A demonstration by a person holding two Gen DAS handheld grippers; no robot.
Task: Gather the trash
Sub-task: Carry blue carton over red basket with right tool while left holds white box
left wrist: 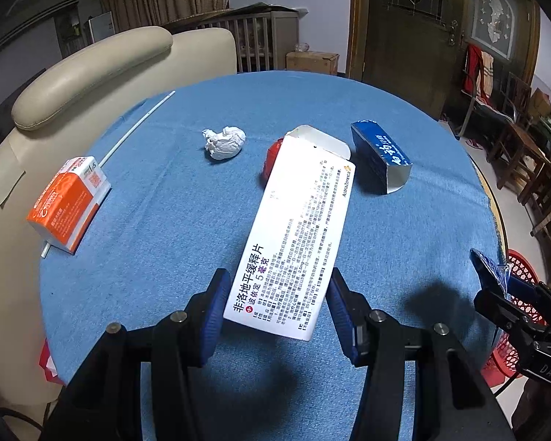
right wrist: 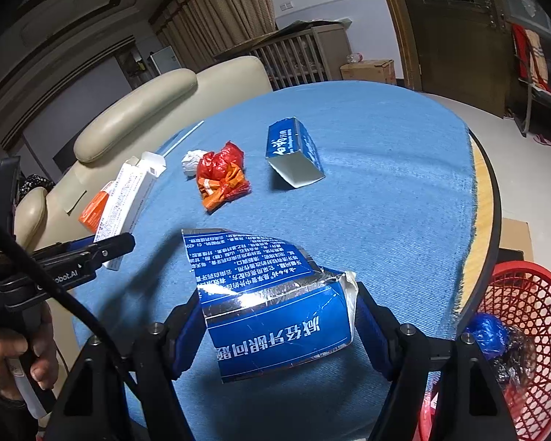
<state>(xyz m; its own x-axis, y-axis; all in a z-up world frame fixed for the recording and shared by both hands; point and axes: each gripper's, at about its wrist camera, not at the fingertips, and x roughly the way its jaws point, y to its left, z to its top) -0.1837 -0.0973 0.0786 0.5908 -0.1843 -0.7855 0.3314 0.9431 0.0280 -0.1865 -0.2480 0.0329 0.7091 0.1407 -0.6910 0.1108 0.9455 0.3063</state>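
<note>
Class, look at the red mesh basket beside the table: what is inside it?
Inside the red mesh plastic basket lie a crumpled blue wrapper and some dark crinkled plastic. The right gripper's frame covers the basket's lower part, so anything deeper is hidden.

Round table [left wrist: 459, 228], blue cloth [left wrist: 165, 220]. On it: orange box [left wrist: 68, 205] left edge, crumpled tissue [left wrist: 224, 142], red wrapper [right wrist: 222, 176], blue carton [left wrist: 380, 156] mid-far.

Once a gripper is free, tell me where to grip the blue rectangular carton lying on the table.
Take the blue rectangular carton across its long side walls near the open silver end, fingers coming down from above. That end gapes toward the camera, so it should squash flat; the printed top face is too wide.
</note>
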